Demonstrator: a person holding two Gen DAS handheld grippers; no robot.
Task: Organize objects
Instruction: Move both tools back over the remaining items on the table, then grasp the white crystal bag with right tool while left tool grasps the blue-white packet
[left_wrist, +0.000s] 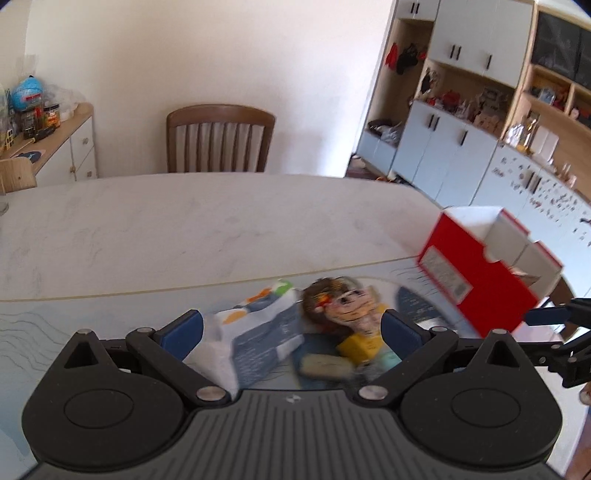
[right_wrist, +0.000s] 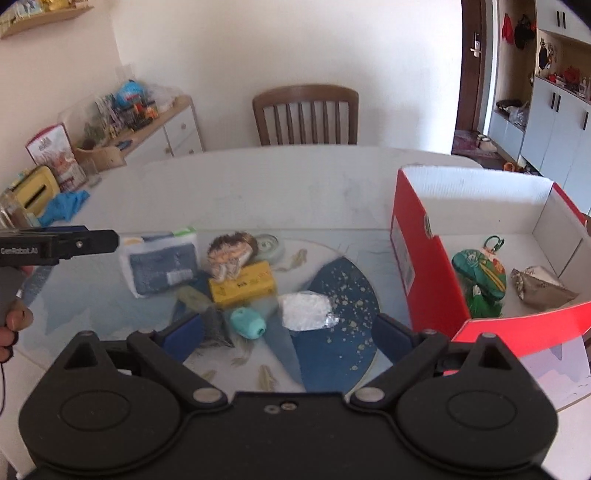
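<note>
A loose pile lies on the patterned mat: a blue-and-white tissue packet (right_wrist: 162, 266), a brown-haired doll (right_wrist: 231, 254), a yellow box (right_wrist: 242, 286), a teal oval piece (right_wrist: 248, 323), a clear-wrapped white lump (right_wrist: 304, 310) and a round tin (right_wrist: 269, 245). To the right stands an open red box (right_wrist: 421, 273) holding a green pouch (right_wrist: 480, 280) and a foil packet (right_wrist: 539, 288). My right gripper (right_wrist: 288, 336) hovers open just before the pile. My left gripper (left_wrist: 291, 332) is open over the tissue packet (left_wrist: 258, 332) and the doll (left_wrist: 343, 306), which look blurred; the red box (left_wrist: 476, 269) is at its right.
A wooden chair (right_wrist: 306, 114) stands at the table's far side. A sideboard (right_wrist: 162, 125) crowded with items lines the left wall, and a blue glove (right_wrist: 66, 206) and a yellow appliance (right_wrist: 35, 192) lie at the table's left end. Cabinets (left_wrist: 461, 136) fill the right.
</note>
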